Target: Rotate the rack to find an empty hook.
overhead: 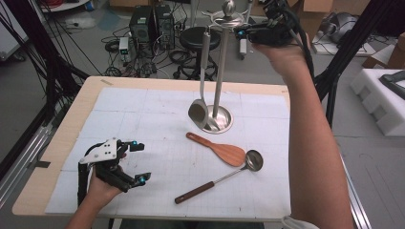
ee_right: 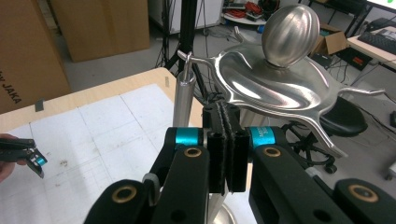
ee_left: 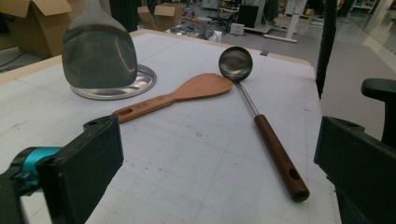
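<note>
A steel utensil stand (overhead: 218,71) rises from its round base (overhead: 224,125) at the middle back of the white mat. From one of its top hooks hangs a steel turner (overhead: 197,111), handle up. My right gripper (overhead: 240,32) is held high beside the stand's top, jaws shut with nothing between them; in the right gripper view the pads (ee_right: 226,140) meet just in front of the hook plate (ee_right: 271,88) and knob (ee_right: 290,28). A wooden spatula (overhead: 217,149) and a wood-handled ladle (overhead: 219,179) lie on the mat. My left gripper (overhead: 142,161) rests open at the front left.
The mat covers a wooden table (overhead: 71,119). Behind it stand a black stool (overhead: 198,38), computer cases (overhead: 150,24) and tangled cables. White foam blocks (overhead: 382,100) sit to the right, black tripod legs (overhead: 344,47) at both sides.
</note>
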A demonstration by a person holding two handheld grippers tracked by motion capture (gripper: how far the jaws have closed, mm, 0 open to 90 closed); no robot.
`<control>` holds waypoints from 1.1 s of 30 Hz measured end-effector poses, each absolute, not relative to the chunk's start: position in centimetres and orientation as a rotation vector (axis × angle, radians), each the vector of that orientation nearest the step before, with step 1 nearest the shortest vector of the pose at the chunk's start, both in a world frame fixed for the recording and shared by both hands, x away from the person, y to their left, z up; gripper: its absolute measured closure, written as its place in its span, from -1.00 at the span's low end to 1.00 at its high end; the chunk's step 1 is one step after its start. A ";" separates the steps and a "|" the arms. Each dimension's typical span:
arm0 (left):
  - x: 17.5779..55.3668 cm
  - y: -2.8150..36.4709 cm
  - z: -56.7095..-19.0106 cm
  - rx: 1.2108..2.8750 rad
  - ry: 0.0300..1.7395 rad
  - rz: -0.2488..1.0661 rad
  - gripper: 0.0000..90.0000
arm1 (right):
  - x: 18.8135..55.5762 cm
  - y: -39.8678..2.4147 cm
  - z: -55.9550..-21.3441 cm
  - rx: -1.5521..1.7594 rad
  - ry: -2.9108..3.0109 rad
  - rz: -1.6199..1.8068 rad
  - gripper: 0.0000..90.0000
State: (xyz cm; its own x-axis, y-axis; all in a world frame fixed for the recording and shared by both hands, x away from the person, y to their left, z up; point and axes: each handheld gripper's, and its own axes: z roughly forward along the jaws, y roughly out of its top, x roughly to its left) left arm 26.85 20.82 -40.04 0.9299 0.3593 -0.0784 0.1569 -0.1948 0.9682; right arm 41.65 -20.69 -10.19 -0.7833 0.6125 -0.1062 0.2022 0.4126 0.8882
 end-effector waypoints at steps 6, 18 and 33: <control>26.9 20.8 -40.0 1.773 0.386 0.193 -0.96 | 41.6 -20.2 -10.2 0.689 2.264 1.327 0.99; 26.8 20.9 -40.0 1.777 0.383 0.196 -0.96 | 41.6 -20.5 -10.1 0.702 2.265 1.320 0.99; 26.7 20.9 -40.0 1.777 0.383 0.193 -0.96 | 41.2 -21.8 -9.9 0.712 2.236 1.354 0.99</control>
